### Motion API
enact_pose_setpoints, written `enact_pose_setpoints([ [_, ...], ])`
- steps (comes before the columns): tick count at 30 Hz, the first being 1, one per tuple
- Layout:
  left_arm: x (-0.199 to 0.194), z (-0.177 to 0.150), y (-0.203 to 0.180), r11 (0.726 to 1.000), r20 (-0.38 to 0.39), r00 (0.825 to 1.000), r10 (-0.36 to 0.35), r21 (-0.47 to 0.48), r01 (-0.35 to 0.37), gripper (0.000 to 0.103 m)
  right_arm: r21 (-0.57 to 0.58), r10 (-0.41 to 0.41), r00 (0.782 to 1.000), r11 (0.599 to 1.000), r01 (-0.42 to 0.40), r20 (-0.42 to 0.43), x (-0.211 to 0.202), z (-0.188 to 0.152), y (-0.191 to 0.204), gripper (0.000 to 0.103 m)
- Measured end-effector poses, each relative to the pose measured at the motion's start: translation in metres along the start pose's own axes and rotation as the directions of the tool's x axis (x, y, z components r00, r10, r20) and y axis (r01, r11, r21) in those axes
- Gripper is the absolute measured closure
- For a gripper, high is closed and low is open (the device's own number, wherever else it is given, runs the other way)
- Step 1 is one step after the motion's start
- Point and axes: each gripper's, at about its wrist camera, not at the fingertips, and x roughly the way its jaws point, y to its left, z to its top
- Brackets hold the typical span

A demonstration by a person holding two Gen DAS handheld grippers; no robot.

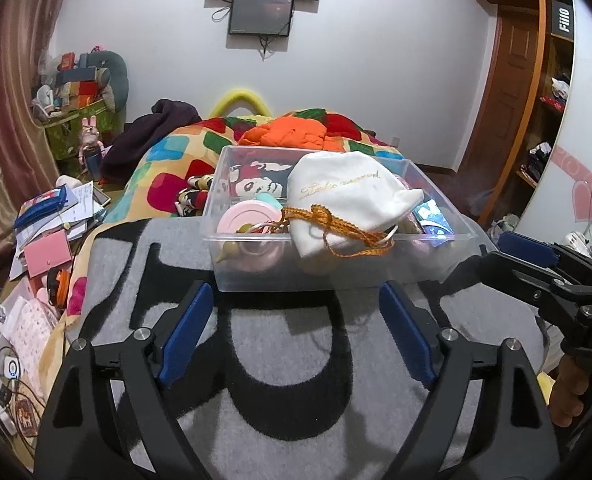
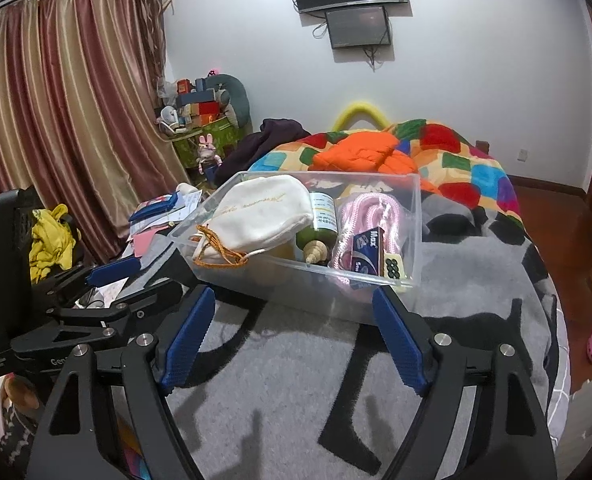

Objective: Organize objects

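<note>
A clear plastic box stands on a grey and black blanket on the bed. A white drawstring pouch with an orange cord lies on top of its contents. Beside it in the box are a pink round case, a green bottle and a pink rope in a bag. My left gripper is open just short of the box's near wall, with nothing between its blue pads. My right gripper is open too, empty, near the box's near corner.
A patchwork quilt with an orange jacket lies behind the box. Papers, a pink card and cables crowd the left side. Curtains hang at the left, a wooden wardrobe stands at the right.
</note>
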Motion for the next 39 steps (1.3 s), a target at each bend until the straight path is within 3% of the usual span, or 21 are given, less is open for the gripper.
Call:
enact_pose_setpoints([
  [9,-0.009,-0.006,-0.005,1.000,0.017,1.000,0.023,0.003,-0.023,0.008,-0.009,-0.012,1.000,1.000,0.012,0.013,-0.007,-0.007,0.003,0.020],
  [39,-0.012,-0.012,-0.007,1.000,0.005,1.000,0.006,-0.010,-0.006,0.008,-0.006,-0.019,1.000,1.000,0.019,0.001,-0.009,-0.015,0.007,0.020],
])
